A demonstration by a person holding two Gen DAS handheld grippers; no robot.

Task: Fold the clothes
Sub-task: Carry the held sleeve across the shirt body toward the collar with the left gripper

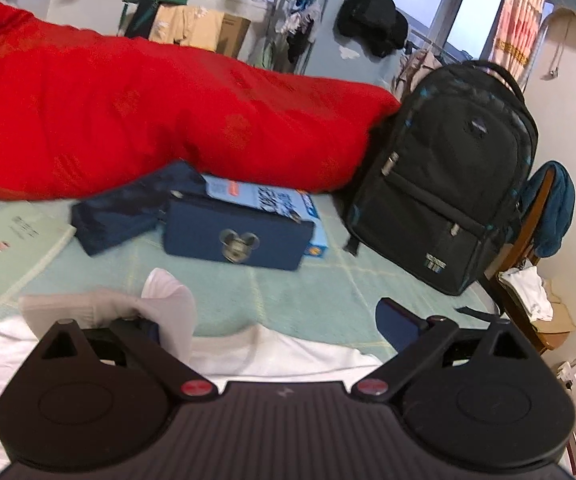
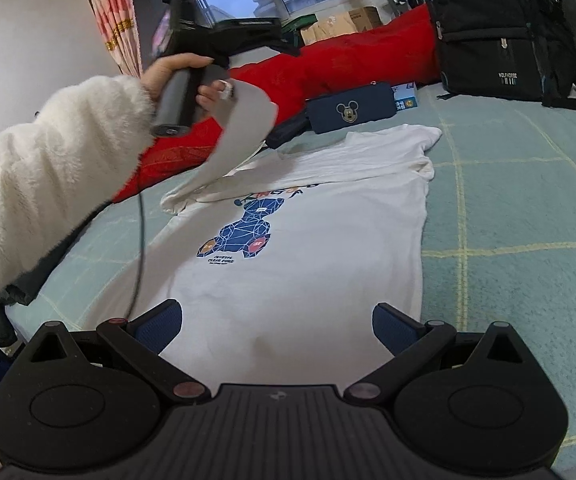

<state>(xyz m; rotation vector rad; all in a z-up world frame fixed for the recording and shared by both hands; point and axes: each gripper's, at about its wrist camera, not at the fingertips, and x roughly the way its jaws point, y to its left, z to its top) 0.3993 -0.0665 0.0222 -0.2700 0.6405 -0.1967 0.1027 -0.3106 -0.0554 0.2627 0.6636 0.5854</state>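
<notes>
A white T-shirt (image 2: 308, 240) with a blue bear print lies flat on the pale green checked bed sheet (image 2: 508, 220). Its left sleeve (image 2: 244, 120) is lifted off the bed. That sleeve (image 1: 172, 304) drapes over the left finger of my left gripper (image 1: 272, 328), whose jaws stand wide apart. A hand in a fluffy white sleeve (image 2: 48, 184) holds the left gripper's handle (image 2: 176, 96) above the shirt's shoulder. My right gripper (image 2: 276, 328) is open just over the shirt's hem, with nothing between its fingers.
A red quilt (image 1: 128, 112) runs along the far side of the bed. A navy case with a mouse emblem (image 1: 236, 236) lies on a blue box beside dark folded cloth (image 1: 120, 216). A black backpack (image 1: 448, 184) stands to the right, and a wooden chair (image 1: 528, 240) beyond it.
</notes>
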